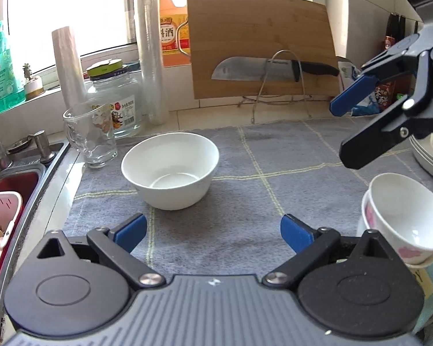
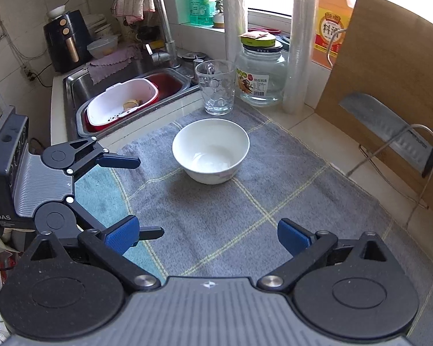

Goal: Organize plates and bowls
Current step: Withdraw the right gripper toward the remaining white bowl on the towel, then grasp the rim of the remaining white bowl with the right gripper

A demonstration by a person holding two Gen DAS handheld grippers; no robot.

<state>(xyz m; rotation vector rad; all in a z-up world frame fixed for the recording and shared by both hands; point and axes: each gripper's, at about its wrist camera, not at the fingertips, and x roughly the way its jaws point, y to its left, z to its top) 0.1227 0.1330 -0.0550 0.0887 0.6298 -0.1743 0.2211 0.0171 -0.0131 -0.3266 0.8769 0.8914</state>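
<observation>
Here the white bowl (image 1: 170,170) stands upright and empty on the grey checked towel (image 1: 245,173) that covers the counter, just in front of a clear glass mug (image 1: 91,135) and a lidded glass jar (image 1: 117,98). The left gripper (image 1: 213,232) hovers near the bowl with its blue-padded jaws spread wide and nothing between them. The right gripper (image 2: 206,238) is likewise wide apart and empty, tilted down over the towel, well back from the bowl. In the left wrist view a small stack of floral cups (image 1: 401,216) leans at the right edge, beside a pile of plates (image 1: 430,158) partly hidden behind the right gripper. At the back a bamboo cutting board (image 1: 262,43) leans on the wall with a kitchen knife (image 1: 262,70) held in a wire rack before it. The sink (image 2: 80,86) lies to the left, with a white colander (image 2: 121,103) in it
</observation>
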